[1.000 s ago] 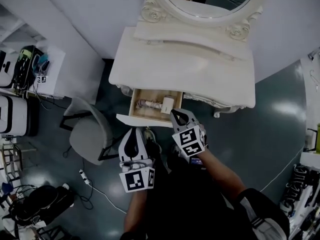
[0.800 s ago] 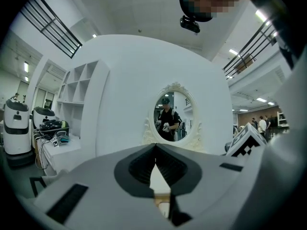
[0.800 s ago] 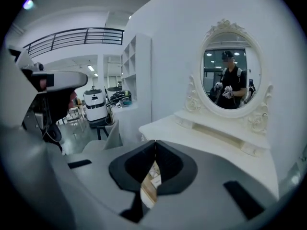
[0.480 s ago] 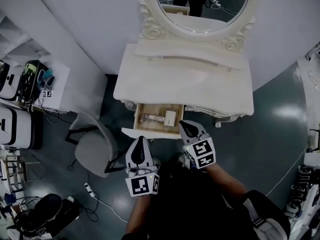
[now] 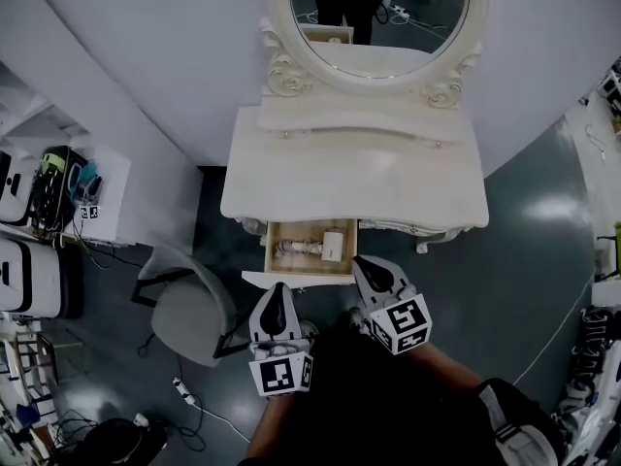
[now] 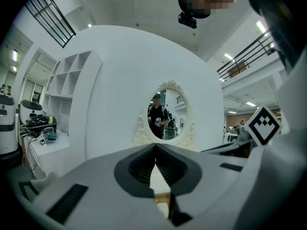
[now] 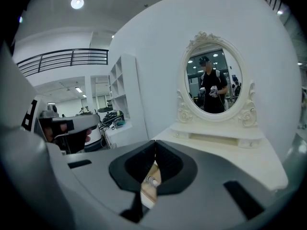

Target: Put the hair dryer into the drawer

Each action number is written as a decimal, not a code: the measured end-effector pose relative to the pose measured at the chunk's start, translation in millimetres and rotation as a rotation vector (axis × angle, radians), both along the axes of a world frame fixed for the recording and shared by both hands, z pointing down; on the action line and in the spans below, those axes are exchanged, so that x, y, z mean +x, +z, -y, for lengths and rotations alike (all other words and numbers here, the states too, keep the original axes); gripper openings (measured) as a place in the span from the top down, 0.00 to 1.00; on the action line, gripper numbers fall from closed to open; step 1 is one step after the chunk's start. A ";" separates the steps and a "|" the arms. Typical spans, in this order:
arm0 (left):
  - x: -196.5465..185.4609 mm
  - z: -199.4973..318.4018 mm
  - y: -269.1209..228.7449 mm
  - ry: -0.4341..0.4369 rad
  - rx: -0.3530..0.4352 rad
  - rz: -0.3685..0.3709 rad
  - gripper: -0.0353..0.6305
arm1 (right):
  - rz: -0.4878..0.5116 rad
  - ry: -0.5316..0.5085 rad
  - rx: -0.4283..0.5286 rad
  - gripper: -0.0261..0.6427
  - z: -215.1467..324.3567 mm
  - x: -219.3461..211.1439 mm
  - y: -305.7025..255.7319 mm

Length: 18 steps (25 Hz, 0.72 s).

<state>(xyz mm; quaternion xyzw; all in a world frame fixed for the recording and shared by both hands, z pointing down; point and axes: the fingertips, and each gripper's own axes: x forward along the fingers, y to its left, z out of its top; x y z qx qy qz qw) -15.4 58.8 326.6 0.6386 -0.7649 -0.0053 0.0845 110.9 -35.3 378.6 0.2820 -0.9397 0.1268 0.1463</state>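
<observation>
Dressing table (image 5: 354,178), hair dryer (image 5: 309,249) in open drawer (image 5: 296,280), right tongs (image 5: 361,262) withdrawn

The tabletop (image 5: 359,178) is finished in smooth cream-white paint with a soft sheen, and the same paint is seen on the carved frame (image 5: 281,66) round the glossy mirror (image 5: 374,17) glass. The drawer (image 5: 271,250) is lined in bare, matt pale wood, and the hair dryer (image 5: 310,249) is seen as smooth white plastic. The floor (image 5: 543,241) is shown dark and highly glossy. The chair (image 5: 184,304) looks covered in matt grey cloth. The left hand-held gripper (image 5: 278,289) and the right hand-held gripper (image 5: 362,262) are shelled in smooth, matt pale plastic, with dark ribbed pads (image 6: 141,166).
</observation>
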 end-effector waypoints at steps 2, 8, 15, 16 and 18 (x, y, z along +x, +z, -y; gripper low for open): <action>-1.4 -2.9 -0.1 0.010 0.005 -0.002 0.91 | 0.017 0.006 0.008 0.92 -5.9 -0.6 -6.0; -4.8 -13.5 -2.2 0.037 -0.005 -0.002 0.91 | 0.071 0.041 0.019 0.91 -26.4 0.5 -24.6; -6.2 -17.9 -0.8 0.063 0.004 0.006 0.91 | 0.085 0.045 0.023 0.91 -43.8 -3.7 -32.7; -5.6 -18.1 -0.8 0.066 0.005 0.006 0.91 | 0.086 0.046 0.022 0.91 -44.8 -3.5 -31.9; -4.8 -18.2 -1.5 0.069 0.009 0.008 0.91 | 0.089 0.051 0.024 0.91 -44.9 -2.7 -31.6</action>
